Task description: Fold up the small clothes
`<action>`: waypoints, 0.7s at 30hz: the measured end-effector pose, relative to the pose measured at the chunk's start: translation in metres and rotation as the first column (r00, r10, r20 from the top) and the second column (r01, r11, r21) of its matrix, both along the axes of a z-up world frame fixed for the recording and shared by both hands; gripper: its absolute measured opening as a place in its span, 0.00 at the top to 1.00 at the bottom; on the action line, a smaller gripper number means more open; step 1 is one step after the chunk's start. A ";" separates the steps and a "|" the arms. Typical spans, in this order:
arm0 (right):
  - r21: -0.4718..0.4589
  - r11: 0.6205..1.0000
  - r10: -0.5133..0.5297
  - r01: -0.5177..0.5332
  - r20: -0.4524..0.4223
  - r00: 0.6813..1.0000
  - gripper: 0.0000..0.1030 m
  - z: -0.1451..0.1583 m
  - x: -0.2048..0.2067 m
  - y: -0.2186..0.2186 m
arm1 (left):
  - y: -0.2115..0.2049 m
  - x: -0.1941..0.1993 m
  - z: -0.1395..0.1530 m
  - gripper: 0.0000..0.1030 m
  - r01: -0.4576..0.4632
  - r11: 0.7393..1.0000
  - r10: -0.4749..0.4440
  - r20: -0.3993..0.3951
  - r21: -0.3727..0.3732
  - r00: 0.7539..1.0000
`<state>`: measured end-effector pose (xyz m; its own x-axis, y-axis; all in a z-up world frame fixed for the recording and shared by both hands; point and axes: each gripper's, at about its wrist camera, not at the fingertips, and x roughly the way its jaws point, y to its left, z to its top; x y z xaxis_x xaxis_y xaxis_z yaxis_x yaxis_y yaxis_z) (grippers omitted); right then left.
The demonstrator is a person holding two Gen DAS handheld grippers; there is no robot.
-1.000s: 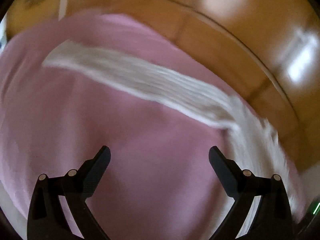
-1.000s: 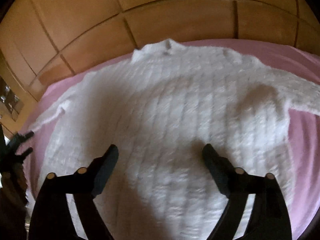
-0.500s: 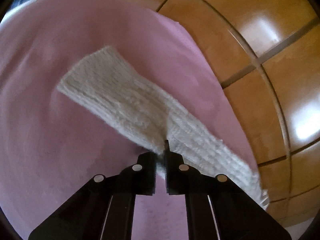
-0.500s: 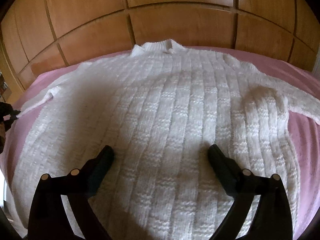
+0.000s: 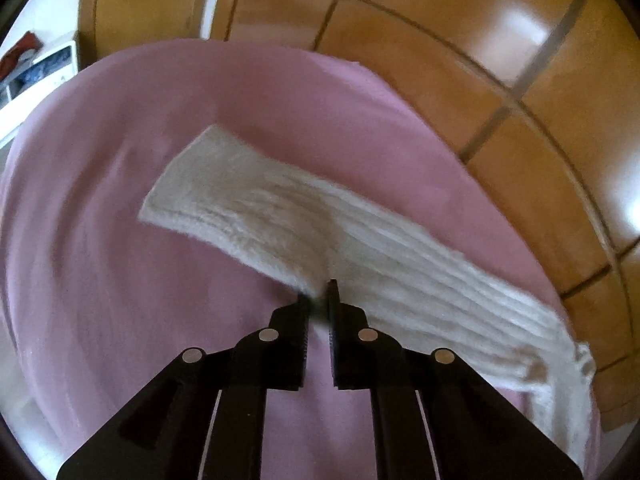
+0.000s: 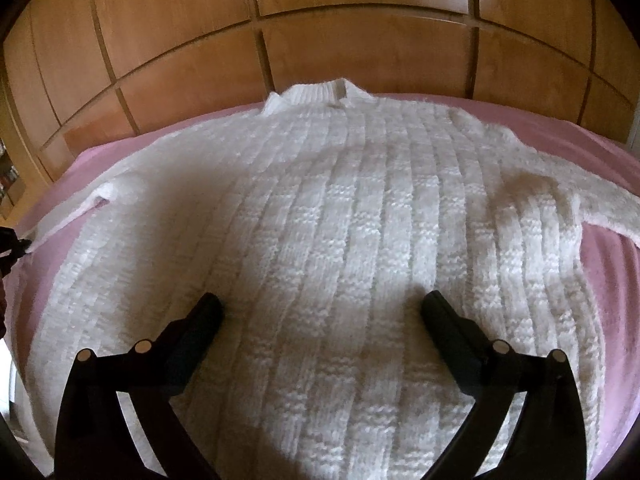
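Note:
A white knitted sweater (image 6: 340, 220) lies flat, collar far, on a pink sheet (image 6: 608, 280). Its left sleeve (image 5: 280, 220) stretches across the sheet in the left wrist view. My left gripper (image 5: 317, 296) pinches the sleeve's near edge between its fingertips, and the knit puckers there; its jaws are opening slightly with the fabric still between them. That gripper shows as a dark shape (image 6: 12, 244) at the sleeve's end in the right wrist view. My right gripper (image 6: 320, 312) hovers over the sweater's lower body, its jaws opening wide and gripping nothing.
Wooden wardrobe panels (image 6: 360, 40) stand right behind the bed's far edge and run along the right (image 5: 520, 60) in the left wrist view. A white shelf unit (image 5: 36, 72) is at the far left. Bare pink sheet (image 5: 100, 240) lies left of the sleeve.
The left gripper went from wide open over the sheet to pinching the sleeve's edge, then moved along with it. The right gripper's jaws spread a little wider over the sweater.

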<state>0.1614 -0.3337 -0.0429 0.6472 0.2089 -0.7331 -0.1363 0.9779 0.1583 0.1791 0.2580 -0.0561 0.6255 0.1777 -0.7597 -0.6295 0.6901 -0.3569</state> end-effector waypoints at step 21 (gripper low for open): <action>0.057 0.981 -0.173 0.183 -0.148 0.974 0.87 -0.001 -0.132 -0.110 | -0.205 -0.089 -0.031 0.95 0.732 0.667 -0.731 0.066 -0.142 0.679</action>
